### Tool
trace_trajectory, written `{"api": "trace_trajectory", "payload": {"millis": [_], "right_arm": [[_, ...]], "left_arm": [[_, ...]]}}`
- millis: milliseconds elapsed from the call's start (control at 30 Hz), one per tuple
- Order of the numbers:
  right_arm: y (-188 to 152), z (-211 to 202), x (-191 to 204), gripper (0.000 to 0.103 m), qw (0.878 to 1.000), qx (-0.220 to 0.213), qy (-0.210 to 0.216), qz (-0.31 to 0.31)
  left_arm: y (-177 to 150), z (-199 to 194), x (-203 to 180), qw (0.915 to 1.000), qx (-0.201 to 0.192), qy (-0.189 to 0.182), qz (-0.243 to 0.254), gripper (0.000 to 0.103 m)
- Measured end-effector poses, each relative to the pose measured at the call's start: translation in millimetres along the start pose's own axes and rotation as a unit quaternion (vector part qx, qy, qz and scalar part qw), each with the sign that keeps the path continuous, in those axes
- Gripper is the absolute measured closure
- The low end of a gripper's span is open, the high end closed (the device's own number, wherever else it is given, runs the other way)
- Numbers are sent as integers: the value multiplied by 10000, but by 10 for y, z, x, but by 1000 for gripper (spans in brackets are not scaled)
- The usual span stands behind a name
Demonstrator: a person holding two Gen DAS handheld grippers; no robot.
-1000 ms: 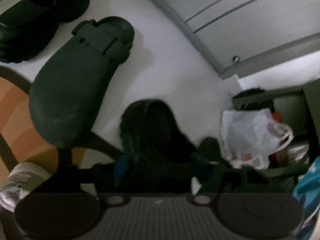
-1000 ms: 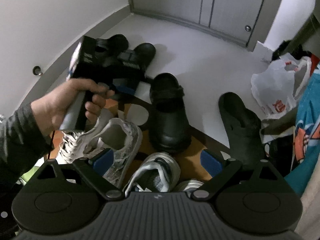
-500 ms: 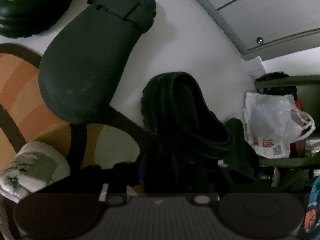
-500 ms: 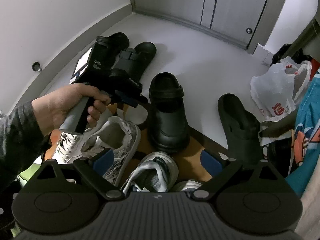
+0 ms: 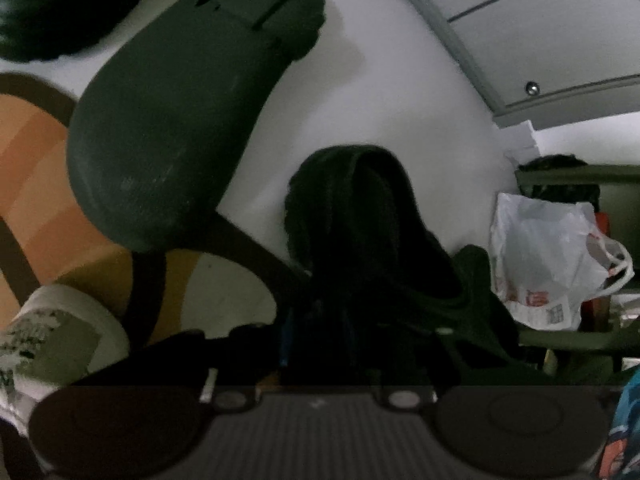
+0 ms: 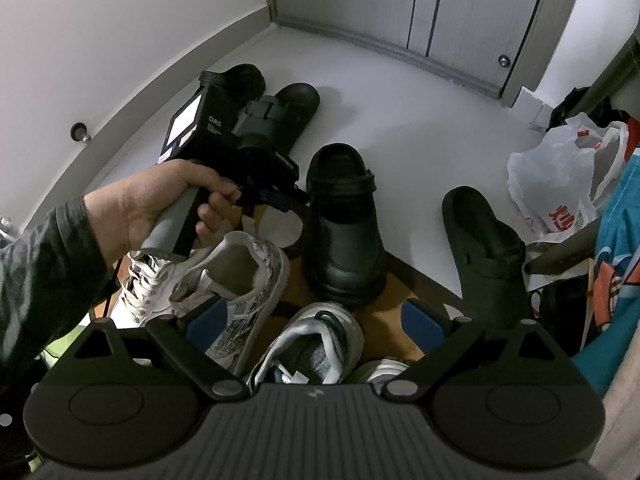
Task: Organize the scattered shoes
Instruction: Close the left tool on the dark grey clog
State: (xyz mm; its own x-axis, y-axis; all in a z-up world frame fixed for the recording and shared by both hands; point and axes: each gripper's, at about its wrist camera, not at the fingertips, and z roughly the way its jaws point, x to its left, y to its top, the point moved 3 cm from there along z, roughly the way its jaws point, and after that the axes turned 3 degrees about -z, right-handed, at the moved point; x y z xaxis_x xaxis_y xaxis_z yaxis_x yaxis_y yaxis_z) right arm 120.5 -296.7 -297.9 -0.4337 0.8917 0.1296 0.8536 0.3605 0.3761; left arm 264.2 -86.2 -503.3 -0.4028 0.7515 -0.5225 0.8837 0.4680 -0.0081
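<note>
In the right wrist view my left gripper (image 6: 294,196), held by a hand, hangs low beside the heel of a black clog (image 6: 342,224) on the mat. In the left wrist view that clog (image 5: 372,240) fills the centre right in front of the gripper; the fingers are lost in the dark, so I cannot tell their state. A dark green strapped clog (image 5: 180,108) lies to its left, also seen further back (image 6: 280,120). My right gripper (image 6: 316,318) is open and empty above a grey-white sneaker (image 6: 316,344). A patterned white sneaker (image 6: 236,276) and another black clog (image 6: 484,248) lie nearby.
A white plastic bag (image 6: 556,184) sits at the right by a teal cloth (image 6: 616,240). Closet doors (image 6: 460,12) close off the far end, a white wall (image 6: 100,40) runs on the left. An orange-brown mat (image 5: 36,184) lies under the shoes. A further black clog (image 6: 240,78) rests by the wall.
My left gripper has moved right and down towards the black clog on the mat, which now looms closer in its view. The right gripper has barely moved.
</note>
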Motion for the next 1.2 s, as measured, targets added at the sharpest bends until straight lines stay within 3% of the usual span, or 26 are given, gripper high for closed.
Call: {"api": "trace_trajectory", "payload": {"millis": [67,400,567,633,1067,1200], "right_arm": [[-2,-4,-1,6,10000,14,-3,13],[-15,-23,-11,6,9999,99,-24,96],[-5,-18,-84,6,9998,110,-60,162],[-4,-22,-101,6,9997,129,-87,187],[4,-63,-135,6,9992,134,80,381],[13,-95,-127,6,9990,98,157,395]], "left_arm": [[11,44,21,9999,113,30,-29,84],[151,259,31,9986,378,345,-145,86],[178,398,-42,9978,419,509,62,101],[192,419,-103,9975,407,551,141,103],[249,561,-539,9907,479,932,864,103],[226,610,-654,9914,417,777,964,103]]}}
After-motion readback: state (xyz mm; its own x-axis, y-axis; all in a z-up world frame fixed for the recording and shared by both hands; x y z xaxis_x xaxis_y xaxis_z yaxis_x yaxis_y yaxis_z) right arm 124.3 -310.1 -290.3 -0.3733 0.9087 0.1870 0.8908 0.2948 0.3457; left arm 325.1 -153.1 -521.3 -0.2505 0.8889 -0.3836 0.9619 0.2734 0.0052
